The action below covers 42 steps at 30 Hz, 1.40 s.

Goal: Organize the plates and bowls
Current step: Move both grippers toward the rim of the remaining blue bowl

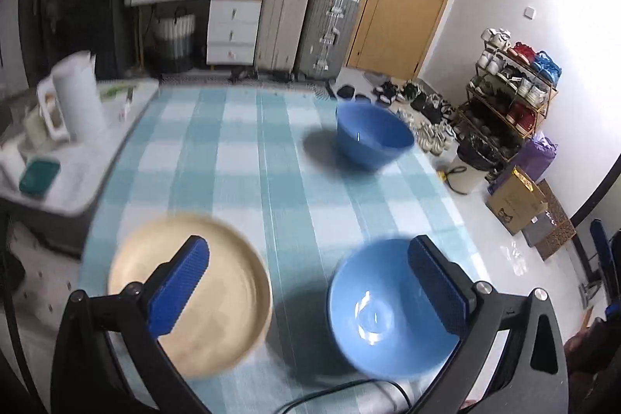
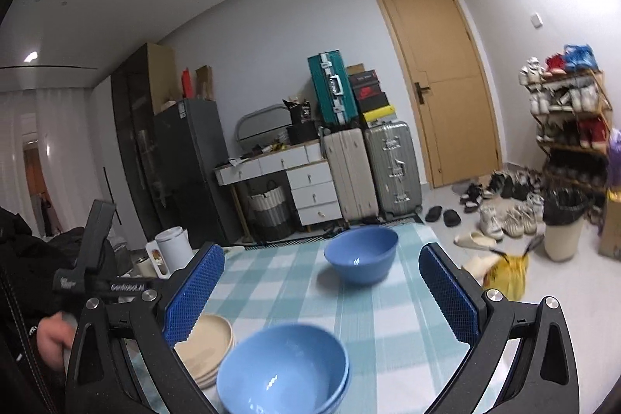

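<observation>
A stack of cream plates point(image 1: 198, 297) point(image 2: 207, 348) lies at the near left of the checked table. Nested blue bowls point(image 1: 382, 309) point(image 2: 285, 369) stand to its right. A single blue bowl point(image 1: 370, 134) point(image 2: 363, 253) stands at the far right of the table. My left gripper point(image 1: 306, 274) is open and empty, hovering above the plates and the near bowls. My right gripper point(image 2: 322, 282) is open and empty, above the table behind the near bowls. The left gripper's body shows in the right wrist view at the left.
The table point(image 1: 248, 150) has a blue and white checked cloth. A white tray point(image 1: 73, 161) with a white kettle point(image 1: 75, 96) and a teal box point(image 1: 39, 175) sits left of it. Suitcases, drawers, a door, a shoe rack point(image 1: 512, 92) and a bin point(image 2: 562, 224) stand beyond.
</observation>
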### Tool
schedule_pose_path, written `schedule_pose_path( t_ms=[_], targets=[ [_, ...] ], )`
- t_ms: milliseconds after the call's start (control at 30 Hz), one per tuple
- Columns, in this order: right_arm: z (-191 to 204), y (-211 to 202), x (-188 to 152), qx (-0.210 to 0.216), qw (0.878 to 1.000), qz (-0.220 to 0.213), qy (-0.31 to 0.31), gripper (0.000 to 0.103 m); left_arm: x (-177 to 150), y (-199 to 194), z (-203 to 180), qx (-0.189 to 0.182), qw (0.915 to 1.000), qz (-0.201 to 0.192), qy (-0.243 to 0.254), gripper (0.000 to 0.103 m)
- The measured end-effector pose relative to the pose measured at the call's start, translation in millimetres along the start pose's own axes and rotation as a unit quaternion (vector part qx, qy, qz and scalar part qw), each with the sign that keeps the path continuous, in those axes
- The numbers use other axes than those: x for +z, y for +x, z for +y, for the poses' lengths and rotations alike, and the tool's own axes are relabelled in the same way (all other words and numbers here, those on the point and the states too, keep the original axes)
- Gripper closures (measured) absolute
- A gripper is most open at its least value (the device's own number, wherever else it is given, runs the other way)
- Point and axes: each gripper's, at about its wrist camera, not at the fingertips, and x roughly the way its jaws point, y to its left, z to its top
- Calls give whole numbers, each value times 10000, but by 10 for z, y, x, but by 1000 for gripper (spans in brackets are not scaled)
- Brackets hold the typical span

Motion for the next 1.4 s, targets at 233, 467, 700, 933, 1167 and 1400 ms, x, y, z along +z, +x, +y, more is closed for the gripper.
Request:
schedule_pose_path(
  t_ms=[233, 467, 700, 933, 1167, 1400],
  targets=[
    [-328, 772, 358, 60, 9924, 1137, 469, 1, 492, 577, -93, -146, 9959, 875, 152, 0],
    [-1034, 2069, 195, 795, 9268, 2817, 2353, 1, 723, 1520, -92, -92, 9765, 2154, 52, 2],
    [-1408, 2846, -123, 61, 9019, 3497, 2535, 1, 1022, 2254, -313, -133, 9616, 2739, 141, 1],
    [-1535, 3176, -461, -221, 8884, 3873, 2456, 1, 1203, 2759, -462, 28, 9552, 2953, 187, 1],
    [-1451, 3261, -453, -254, 9130, 3630, 1847, 1, 1441, 3002, -609, 134, 9645, 2622, 277, 1],
    [-1580, 3368, -382, -516, 9201, 3504, 1671, 4, 1458, 3366, -663, 155, 9611, 2730, 381, 3]
  ],
)
